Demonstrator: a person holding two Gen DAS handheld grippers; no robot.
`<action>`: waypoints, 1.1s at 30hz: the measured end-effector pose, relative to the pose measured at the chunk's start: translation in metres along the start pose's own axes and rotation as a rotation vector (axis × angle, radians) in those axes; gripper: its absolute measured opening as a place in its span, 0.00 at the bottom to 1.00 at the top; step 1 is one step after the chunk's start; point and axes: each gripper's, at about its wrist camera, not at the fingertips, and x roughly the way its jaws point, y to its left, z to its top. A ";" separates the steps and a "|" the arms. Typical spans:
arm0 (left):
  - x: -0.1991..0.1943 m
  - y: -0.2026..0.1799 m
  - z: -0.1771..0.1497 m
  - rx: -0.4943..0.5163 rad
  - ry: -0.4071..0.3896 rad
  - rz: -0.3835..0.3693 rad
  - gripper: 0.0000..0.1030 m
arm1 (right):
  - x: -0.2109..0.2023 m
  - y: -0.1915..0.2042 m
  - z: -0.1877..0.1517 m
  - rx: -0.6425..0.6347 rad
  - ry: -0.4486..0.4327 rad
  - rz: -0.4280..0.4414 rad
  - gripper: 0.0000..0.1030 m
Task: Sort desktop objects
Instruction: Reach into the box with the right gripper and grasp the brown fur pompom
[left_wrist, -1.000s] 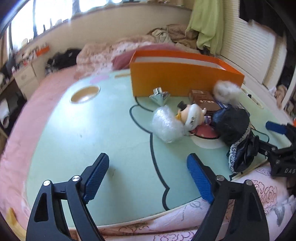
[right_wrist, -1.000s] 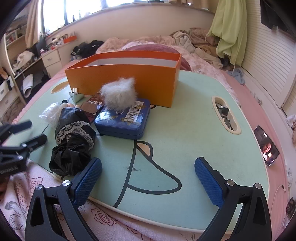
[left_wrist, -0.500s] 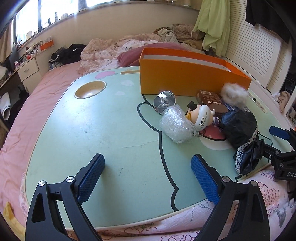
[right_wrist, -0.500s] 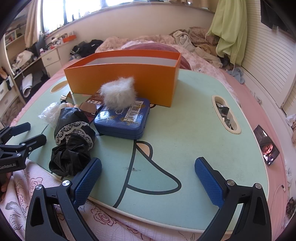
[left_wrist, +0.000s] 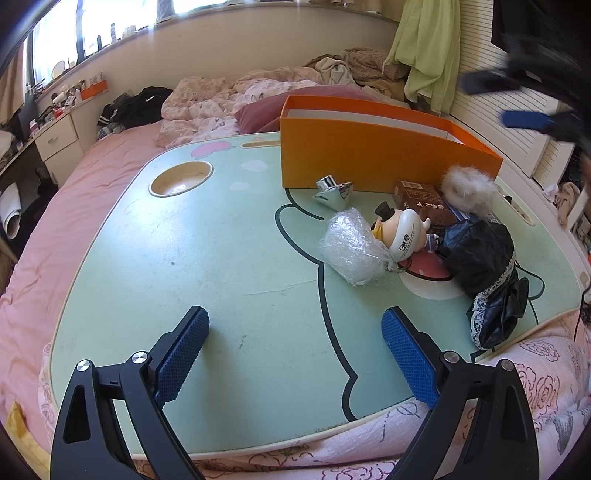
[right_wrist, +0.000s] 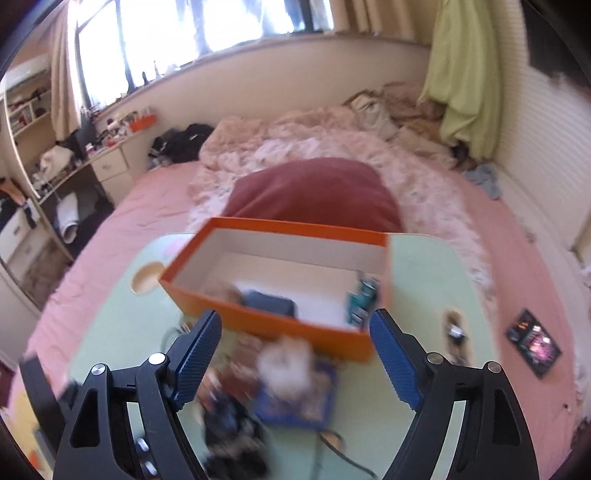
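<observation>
- Desktop objects sit clustered on the mint-green worktop (left_wrist: 192, 266), just in front of the orange box (left_wrist: 369, 162); none of them is between your fingers.
- Your left gripper (left_wrist: 295, 354) has its fingers (left_wrist: 181, 350) spread apart with nothing in them, hovering over bare worktop at the near edge.
- Your right gripper (right_wrist: 295, 354) is also released; its jaws have just been narrowing, with nothing between them. It hangs above the orange box's near wall, and its view is blurred.
- From the left wrist view, at 1 o'clock from your left fingers lies a crumpled clear plastic wrap (left_wrist: 352, 251), touching a white figurine (left_wrist: 404, 234) that lies on its side.
- A shiny metal cone (left_wrist: 332, 188) lies at 12 o'clock beyond the wrap, close to the box wall.
- At 2 o'clock a black lace-trimmed cloth (left_wrist: 487, 273) reaches the worktop's near edge; behind it sit a brown packet (left_wrist: 421, 195) and a white fluffy pompom (left_wrist: 467, 186).
- In the right wrist view the pompom rests on a blue tin (right_wrist: 299, 398), and the box holds a few items, too blurred to name.
- The worktop stands on a pink bed (left_wrist: 48, 229).
</observation>
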 end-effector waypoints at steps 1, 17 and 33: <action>-0.001 0.000 0.000 0.000 -0.001 -0.001 0.92 | 0.014 -0.001 0.008 0.023 0.032 0.021 0.80; -0.002 0.001 -0.001 0.001 -0.003 -0.004 0.92 | 0.075 0.015 0.017 0.051 0.205 0.157 0.79; -0.003 0.000 -0.001 0.000 -0.003 -0.004 0.92 | 0.142 0.068 0.038 -0.110 0.541 -0.102 0.29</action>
